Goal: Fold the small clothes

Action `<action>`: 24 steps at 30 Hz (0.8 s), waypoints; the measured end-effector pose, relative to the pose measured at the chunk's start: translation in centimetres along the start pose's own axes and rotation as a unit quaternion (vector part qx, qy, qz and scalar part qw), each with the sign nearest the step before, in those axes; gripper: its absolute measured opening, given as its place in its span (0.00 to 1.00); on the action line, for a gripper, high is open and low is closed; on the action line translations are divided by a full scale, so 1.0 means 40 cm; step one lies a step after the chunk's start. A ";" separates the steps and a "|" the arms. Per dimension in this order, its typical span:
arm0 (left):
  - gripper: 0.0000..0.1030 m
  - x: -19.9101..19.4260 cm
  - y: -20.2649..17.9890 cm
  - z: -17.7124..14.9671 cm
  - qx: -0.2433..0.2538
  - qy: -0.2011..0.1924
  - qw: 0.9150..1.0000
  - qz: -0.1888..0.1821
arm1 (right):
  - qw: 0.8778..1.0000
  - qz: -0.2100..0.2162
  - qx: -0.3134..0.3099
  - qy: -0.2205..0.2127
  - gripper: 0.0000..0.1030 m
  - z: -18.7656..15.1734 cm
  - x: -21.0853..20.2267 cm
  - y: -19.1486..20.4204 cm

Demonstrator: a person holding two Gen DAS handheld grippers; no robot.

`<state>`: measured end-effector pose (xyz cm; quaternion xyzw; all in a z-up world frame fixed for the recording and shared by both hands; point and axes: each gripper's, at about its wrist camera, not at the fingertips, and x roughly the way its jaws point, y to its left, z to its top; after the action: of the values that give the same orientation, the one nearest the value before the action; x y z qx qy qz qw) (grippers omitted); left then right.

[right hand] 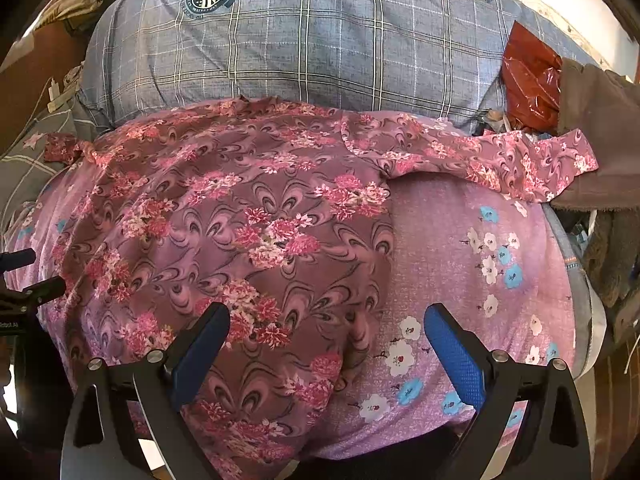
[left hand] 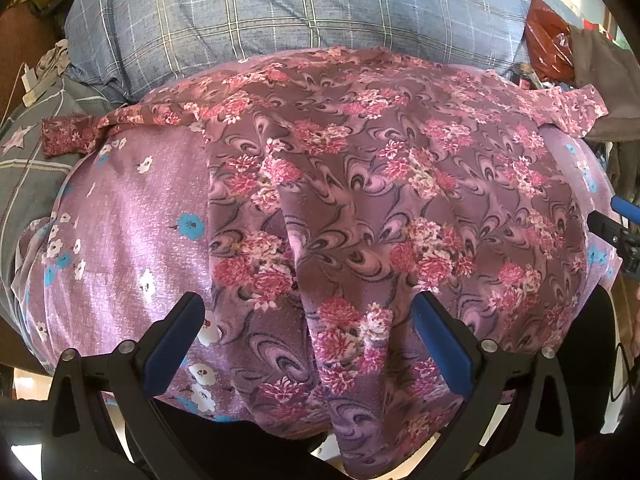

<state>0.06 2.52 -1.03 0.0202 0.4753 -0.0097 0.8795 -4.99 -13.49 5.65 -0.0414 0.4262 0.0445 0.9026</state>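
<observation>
A small mauve garment with pink flower clusters [left hand: 380, 184] lies spread on a pink floral bedsheet [left hand: 132, 216], sleeves out to both sides, its hem hanging over the near edge. It also shows in the right wrist view [right hand: 224, 216]. My left gripper [left hand: 308, 320] is open, hovering over the garment's lower left part, holding nothing. My right gripper [right hand: 326, 332] is open above the garment's lower right edge, where it meets the sheet [right hand: 460, 240], and is empty. The right gripper's tip shows at the left wrist view's right edge [left hand: 616, 220].
A blue-grey checked pillow [right hand: 304, 40] lies behind the garment. A red plastic bag [right hand: 528, 76] and brown cloth [right hand: 592, 128] sit at the back right. Grey bedding [left hand: 28, 168] and a charger cable [left hand: 28, 80] lie at the left.
</observation>
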 end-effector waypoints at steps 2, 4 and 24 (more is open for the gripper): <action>1.00 -0.004 0.027 0.003 -0.013 -0.001 1.000 -0.001 | 1.000 0.010 0.011 0.007 0.96 -0.004 0.004 -0.011; 1.00 -0.008 0.067 0.008 -0.031 -0.002 0.999 0.007 | 1.000 0.015 0.022 0.013 0.95 -0.008 0.007 -0.035; 0.51 0.088 0.127 -0.048 -0.076 0.089 0.993 -0.033 | 0.979 0.158 0.060 0.111 0.09 -0.090 0.091 -0.076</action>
<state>0.57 7.70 -4.89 -0.0618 0.5518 -0.0004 0.8317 -5.09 -16.77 0.64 0.0761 0.5268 0.1555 0.8322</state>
